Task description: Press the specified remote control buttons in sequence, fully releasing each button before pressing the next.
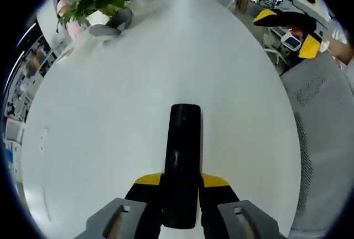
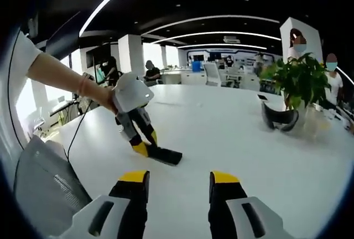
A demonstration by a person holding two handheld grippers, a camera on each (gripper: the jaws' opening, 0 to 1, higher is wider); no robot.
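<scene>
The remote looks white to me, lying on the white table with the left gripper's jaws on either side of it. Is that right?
Not quite: the remote is black, not white, as the left gripper view shows. The rest holds: it lies on the white table, and the left gripper has a jaw on either side of it.

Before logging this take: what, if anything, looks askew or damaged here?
Nothing stands out. The black remote lies flat on the white table between the left gripper jaws; the right gripper hovers open, and the potted plant stands upright.
</scene>
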